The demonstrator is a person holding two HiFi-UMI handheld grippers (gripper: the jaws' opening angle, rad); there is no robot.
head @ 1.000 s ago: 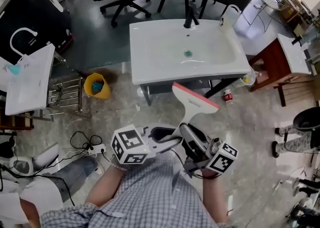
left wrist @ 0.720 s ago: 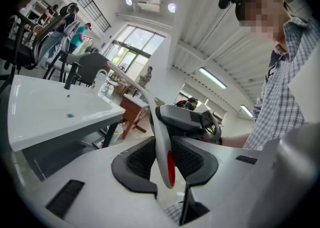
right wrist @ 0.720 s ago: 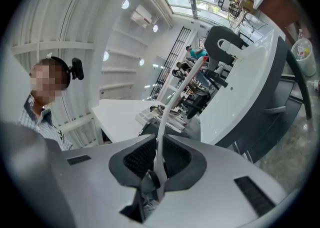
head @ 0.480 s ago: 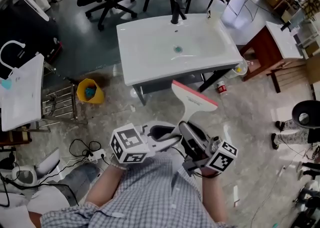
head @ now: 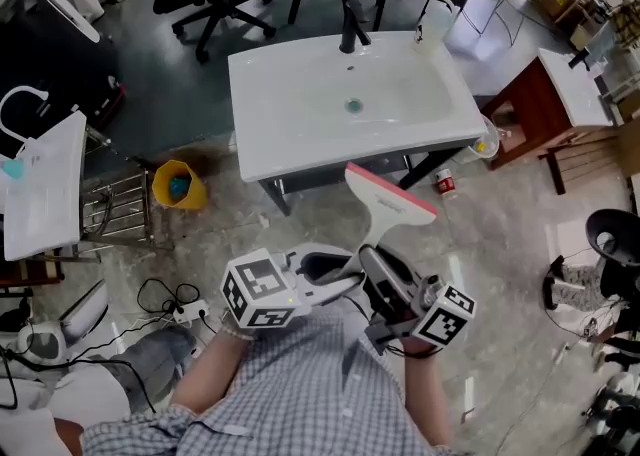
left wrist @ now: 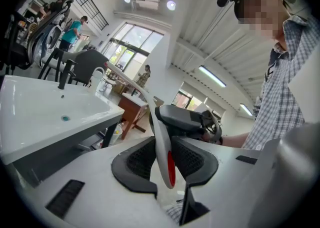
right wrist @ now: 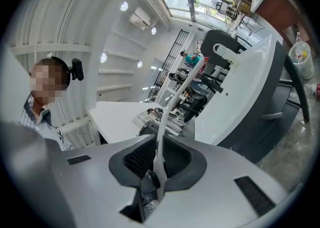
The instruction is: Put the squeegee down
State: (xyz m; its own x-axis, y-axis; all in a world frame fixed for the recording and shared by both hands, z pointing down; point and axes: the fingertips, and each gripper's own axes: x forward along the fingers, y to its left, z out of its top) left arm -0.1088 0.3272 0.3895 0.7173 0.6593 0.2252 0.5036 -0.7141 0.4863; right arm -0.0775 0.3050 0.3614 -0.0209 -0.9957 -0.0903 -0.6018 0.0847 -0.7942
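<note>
A white washbasin (head: 300, 114) on a dark stand fills the middle of the head view. A second one (head: 50, 194) stands at the left, and possibly a third at the far right, though that is hard to tell. One yellow bin (head: 178, 184) sits on the stone floor between the first two. The single white squeegee (head: 385, 206), with its pink blade edge toward the basin, hangs in the air over the floor. The left gripper (head: 340, 274) and right gripper (head: 385, 279) each carry a cube with square markers. Both clamp its handle from opposite sides.
</note>
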